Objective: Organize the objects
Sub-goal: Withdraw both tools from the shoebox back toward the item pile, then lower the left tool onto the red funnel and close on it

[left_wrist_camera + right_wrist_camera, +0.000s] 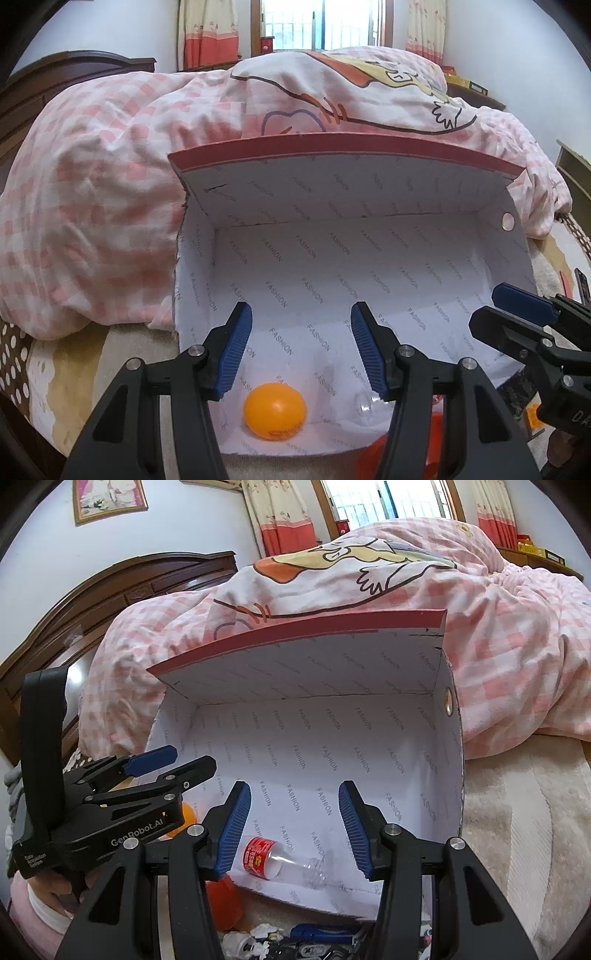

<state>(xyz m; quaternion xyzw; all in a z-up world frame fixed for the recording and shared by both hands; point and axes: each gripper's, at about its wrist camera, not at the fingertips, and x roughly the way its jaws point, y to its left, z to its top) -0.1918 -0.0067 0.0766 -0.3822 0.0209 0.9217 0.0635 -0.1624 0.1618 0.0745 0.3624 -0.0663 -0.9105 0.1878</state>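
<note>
A white cardboard box [369, 258] printed with "FASHION" and edged in red sits open on the bed, its lid leaning back against a pink checked quilt [92, 184]. Inside, near the front wall, lie an orange plastic ball [274, 410] and, to its right, a clear plastic bottle with a red label [275, 860] on its side. The left gripper [301, 350] hovers over the ball, its blue-padded fingers about half open and empty. The right gripper [295, 827] hangs above the bottle, likewise parted and holding nothing.
</note>
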